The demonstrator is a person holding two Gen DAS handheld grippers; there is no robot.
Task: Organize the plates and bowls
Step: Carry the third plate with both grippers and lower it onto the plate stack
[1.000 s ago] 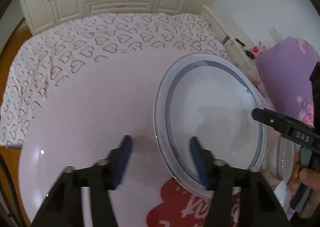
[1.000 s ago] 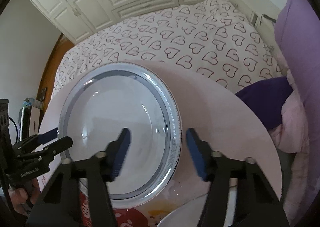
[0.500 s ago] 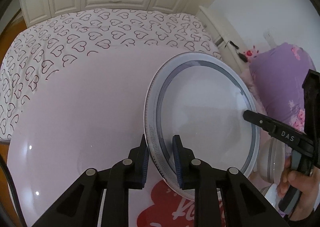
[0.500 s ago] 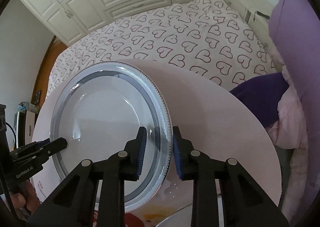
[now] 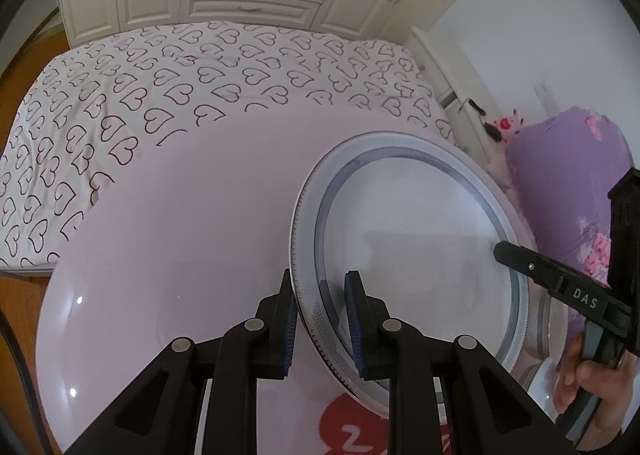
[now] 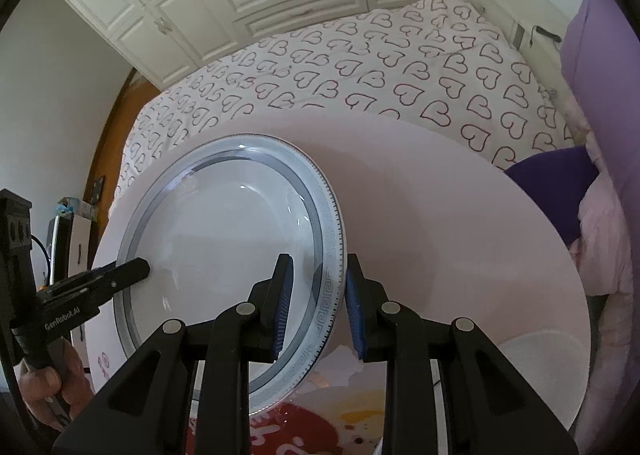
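Gripping opposite rims, both tongs (image 5: pixel 322 319) (image 6: pixel 316 309) hold 1 plate (image 5: pixel 416 239) tilted.

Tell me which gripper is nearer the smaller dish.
Right. The right gripper grips the large plate's rim beside the smaller dish; the left gripper grips the opposite rim, farther away.

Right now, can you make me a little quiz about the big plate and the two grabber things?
1. True or false: the left gripper pinches the rim of the round white plate with the grey patterned border.
2. How many grippers grip that plate?
3. Which lies under the plate: A) the heart-print bedsheet, B) the round pale pink table?

Key: 1 true. 2 two; the right gripper clamps the opposite rim. 3 B.
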